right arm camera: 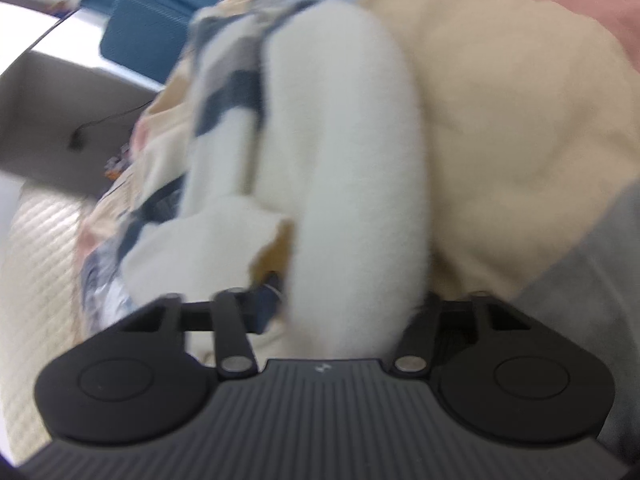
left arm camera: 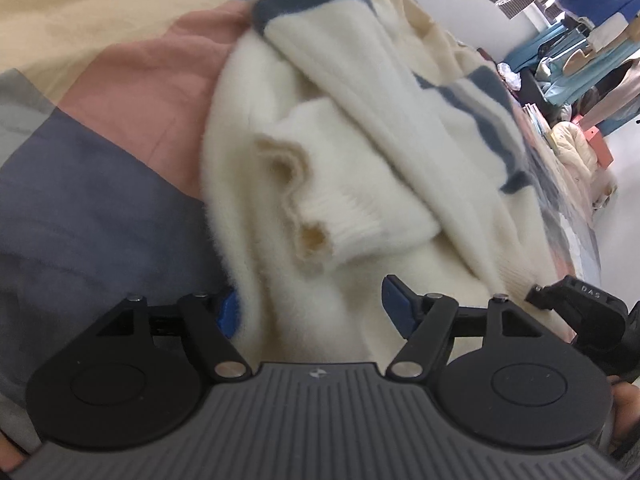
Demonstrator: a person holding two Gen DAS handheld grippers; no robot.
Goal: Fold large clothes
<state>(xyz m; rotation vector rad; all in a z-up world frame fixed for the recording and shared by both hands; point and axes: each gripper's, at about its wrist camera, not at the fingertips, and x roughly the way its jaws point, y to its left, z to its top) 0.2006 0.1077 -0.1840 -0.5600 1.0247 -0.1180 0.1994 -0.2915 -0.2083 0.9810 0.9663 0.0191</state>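
Left gripper, angled down, I read as spread apart over the cream sweater; right gripper clamps its fold; "DAS" marks it.

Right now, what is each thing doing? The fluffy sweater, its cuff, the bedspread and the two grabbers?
Sweater: cream with blue stripes, crumpled in a heap, not folded yet.
Ribbed cuff: lying on top of the heap, opening showing.
Bedspread: spread flat under the sweater.
Left gripper: jaws apart, sweater fabric between them, not pinched.
Right gripper: a thick roll of sweater fills the jaws; too blurry to tell if they squeeze it.
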